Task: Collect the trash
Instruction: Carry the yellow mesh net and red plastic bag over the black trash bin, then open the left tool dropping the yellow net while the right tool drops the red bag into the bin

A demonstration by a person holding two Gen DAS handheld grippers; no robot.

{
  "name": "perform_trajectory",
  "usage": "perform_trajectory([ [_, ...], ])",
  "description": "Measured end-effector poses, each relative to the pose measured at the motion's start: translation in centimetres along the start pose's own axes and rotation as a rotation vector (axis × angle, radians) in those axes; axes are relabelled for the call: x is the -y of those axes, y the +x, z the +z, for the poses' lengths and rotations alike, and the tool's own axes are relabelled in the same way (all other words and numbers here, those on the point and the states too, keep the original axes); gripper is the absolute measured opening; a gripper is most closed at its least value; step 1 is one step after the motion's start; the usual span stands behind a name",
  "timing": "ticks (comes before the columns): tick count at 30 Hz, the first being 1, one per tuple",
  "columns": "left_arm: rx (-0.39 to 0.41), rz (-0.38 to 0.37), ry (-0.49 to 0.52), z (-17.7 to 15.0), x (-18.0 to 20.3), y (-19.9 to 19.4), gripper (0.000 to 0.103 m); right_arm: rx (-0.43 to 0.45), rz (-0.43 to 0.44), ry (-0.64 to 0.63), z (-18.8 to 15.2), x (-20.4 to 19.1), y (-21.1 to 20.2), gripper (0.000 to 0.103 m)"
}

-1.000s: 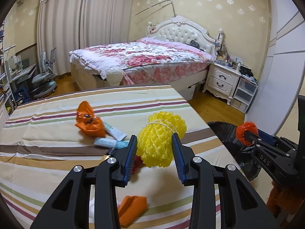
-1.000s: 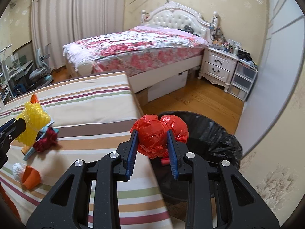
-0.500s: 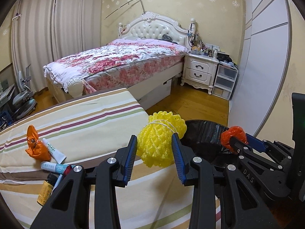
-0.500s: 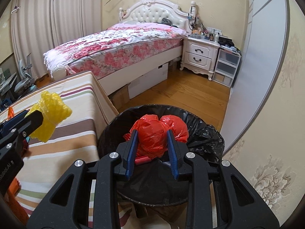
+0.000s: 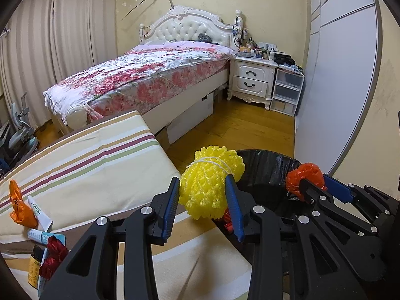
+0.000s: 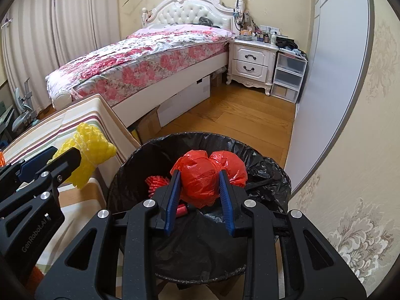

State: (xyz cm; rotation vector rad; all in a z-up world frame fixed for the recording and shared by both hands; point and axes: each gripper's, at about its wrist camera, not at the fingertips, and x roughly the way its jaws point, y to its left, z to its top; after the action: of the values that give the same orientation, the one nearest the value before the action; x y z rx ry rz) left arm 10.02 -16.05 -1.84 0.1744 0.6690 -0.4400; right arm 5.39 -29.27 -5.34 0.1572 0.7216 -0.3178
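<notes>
My left gripper [image 5: 203,192] is shut on a yellow foam net ball [image 5: 207,187], held over the striped table's right edge beside the black-lined trash bin [image 5: 270,167]. It also shows in the right wrist view [image 6: 86,150]. My right gripper [image 6: 200,187] is shut on a crumpled red plastic bag [image 6: 205,175] and holds it above the open bin [image 6: 270,175]. The red bag shows in the left wrist view [image 5: 303,176] too. Red trash [image 6: 156,183] lies inside the bin.
On the striped table [image 5: 87,165] lie an orange bag [image 5: 18,207], a white tube [image 5: 37,211], a red scrap [image 5: 53,255] and a small bottle [image 5: 35,267]. A bed [image 5: 150,75], nightstand [image 5: 252,78] and plastic drawers [image 5: 287,91] stand beyond on the wood floor.
Both grippers have swung right from over the table toward the bin. The red bag now hangs over the bin opening, and the yellow ball has reached the table's edge.
</notes>
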Motion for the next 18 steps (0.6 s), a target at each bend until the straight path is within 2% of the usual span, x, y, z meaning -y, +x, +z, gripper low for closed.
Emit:
perform_trajectory([
  [8, -0.033, -0.018, 0.013, -0.1, 0.8, 1.3, 0.038, -0.019, -0.01, 0.013, -0.1, 0.5, 1.0, 0.03],
  [11, -0.05, -0.03, 0.011, 0.0, 0.7, 1.5, 0.044, -0.021, -0.017, 0.012, -0.1, 0.6, 1.3, 0.031],
  [12, -0.05, -0.027, 0.009, 0.0, 0.7, 1.6, 0.049, -0.023, -0.017, 0.012, -0.1, 0.6, 1.3, 0.032],
  [13, -0.048, -0.025, 0.004, 0.0, 0.6, 1.5, 0.053, -0.022, -0.019, 0.014, -0.2, 0.6, 1.4, 0.035],
  [14, -0.046, -0.026, -0.002, 0.0, 0.6, 1.5, 0.056, -0.017, -0.024, 0.017, -0.2, 0.7, 1.3, 0.044],
  [18, -0.043, -0.017, -0.02, 0.0, 0.4, 1.5, 0.061, -0.011, -0.031, 0.023, -0.2, 0.7, 1.3, 0.047],
])
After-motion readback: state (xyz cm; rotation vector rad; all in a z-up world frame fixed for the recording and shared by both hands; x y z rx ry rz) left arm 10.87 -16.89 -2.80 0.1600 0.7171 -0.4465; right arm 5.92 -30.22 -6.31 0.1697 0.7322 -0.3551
